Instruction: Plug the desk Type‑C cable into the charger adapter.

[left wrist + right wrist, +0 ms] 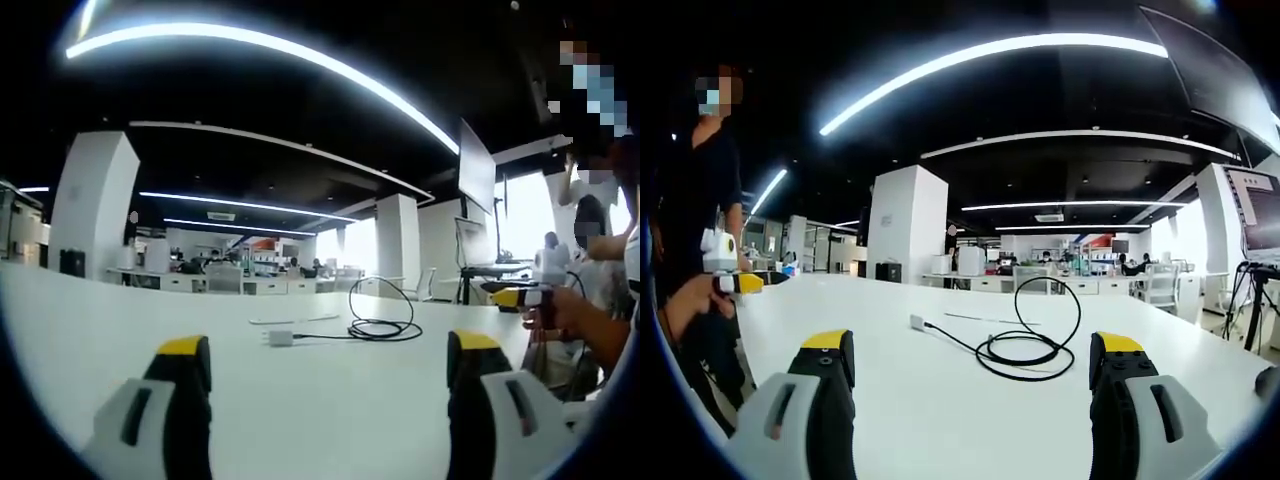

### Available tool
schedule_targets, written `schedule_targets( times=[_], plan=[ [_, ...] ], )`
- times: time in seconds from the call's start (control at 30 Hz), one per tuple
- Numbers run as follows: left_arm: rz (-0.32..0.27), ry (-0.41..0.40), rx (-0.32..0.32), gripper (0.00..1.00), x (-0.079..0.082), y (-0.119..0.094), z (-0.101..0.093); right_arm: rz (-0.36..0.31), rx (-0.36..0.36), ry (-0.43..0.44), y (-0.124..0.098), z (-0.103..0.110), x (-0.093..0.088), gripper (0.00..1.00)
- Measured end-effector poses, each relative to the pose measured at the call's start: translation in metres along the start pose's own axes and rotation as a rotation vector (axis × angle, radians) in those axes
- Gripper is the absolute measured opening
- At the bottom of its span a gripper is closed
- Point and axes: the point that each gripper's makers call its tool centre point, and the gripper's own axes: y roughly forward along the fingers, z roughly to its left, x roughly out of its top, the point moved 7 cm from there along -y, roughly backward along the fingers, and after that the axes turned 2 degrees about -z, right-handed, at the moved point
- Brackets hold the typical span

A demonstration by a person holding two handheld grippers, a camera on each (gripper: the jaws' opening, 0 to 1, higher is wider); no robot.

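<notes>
A small white charger adapter (280, 338) (917, 322) lies on the white table (120, 320) (940, 400). A black Type‑C cable (385, 326) (1030, 348) lies coiled beside it, one loop standing up. One end of the cable runs to the adapter; I cannot tell whether it is plugged in. My left gripper (330, 350) hovers low over the table short of the adapter, open with nothing between its jaws. My right gripper (975, 345) is open too, facing the coil from close by. It also shows in the left gripper view at the right (515, 297), held in a hand.
A thin white strip (295, 320) (990, 320) lies just beyond the adapter. The left gripper (725, 265) shows at the table's left edge in a person's hand. Monitors on stands (478, 170) (1260, 215), office desks and white pillars stand behind.
</notes>
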Motion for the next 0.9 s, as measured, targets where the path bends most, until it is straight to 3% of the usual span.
schedule_targets(
  times=[0.9],
  plan=[
    [-0.004,0.002,0.003,1.0,0.0006,-0.0003,0.0025,-0.002,-0.008,0.007,-0.0008,-0.002,-0.002,1.0]
  ],
)
